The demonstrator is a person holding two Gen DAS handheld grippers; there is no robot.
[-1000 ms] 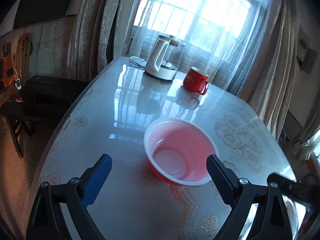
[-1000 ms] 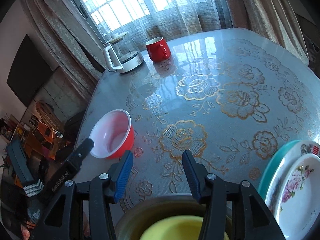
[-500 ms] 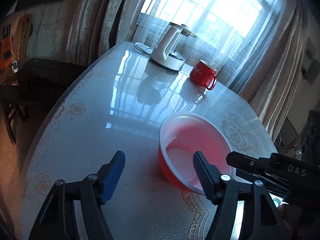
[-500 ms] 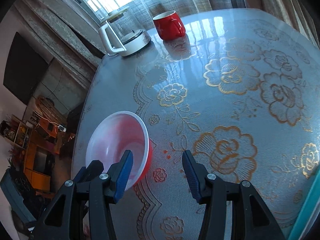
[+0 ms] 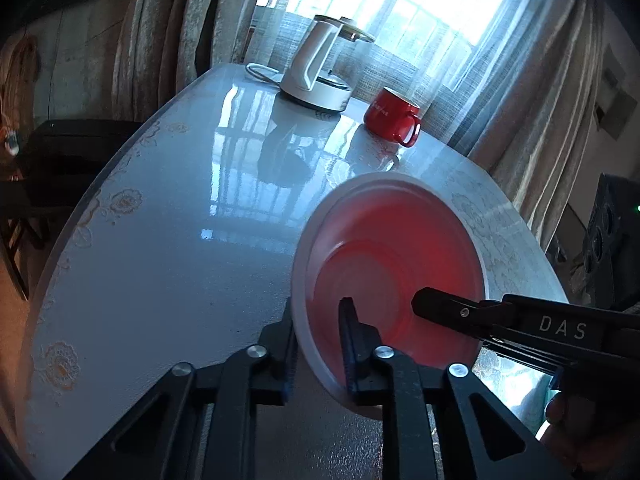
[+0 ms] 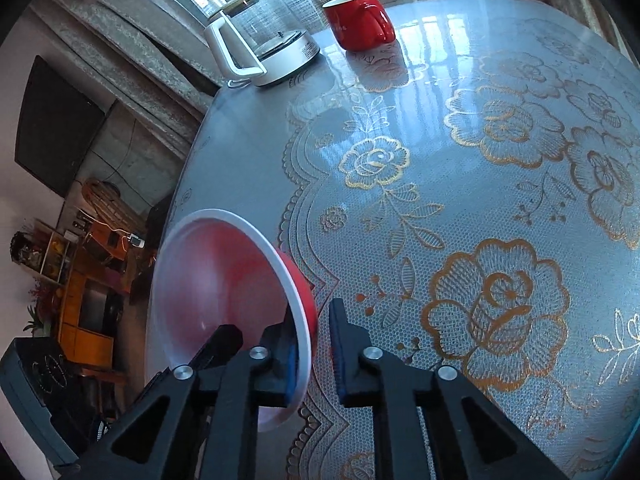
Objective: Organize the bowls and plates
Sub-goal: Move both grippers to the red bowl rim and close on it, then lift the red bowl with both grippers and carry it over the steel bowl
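Two grippers: left gripper (image 5: 318, 340) and right gripper (image 6: 314, 344) each pinch the bowl (image 5: 394, 276) wall, opposite sides.
Bowl: tilted, seemingly lifted off the table (image 6: 480, 128) (a two-sided hold steadies it).
Mug (image 6: 358, 20), kettle (image 6: 260, 46): far end, untouched.

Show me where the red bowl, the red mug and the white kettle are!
red bowl (image 5: 384, 264), left wrist view, on its pink inside wall.
red mug (image 6: 352, 20), right wrist view, on its side.
white kettle (image 5: 316, 62), left wrist view, on its handle.
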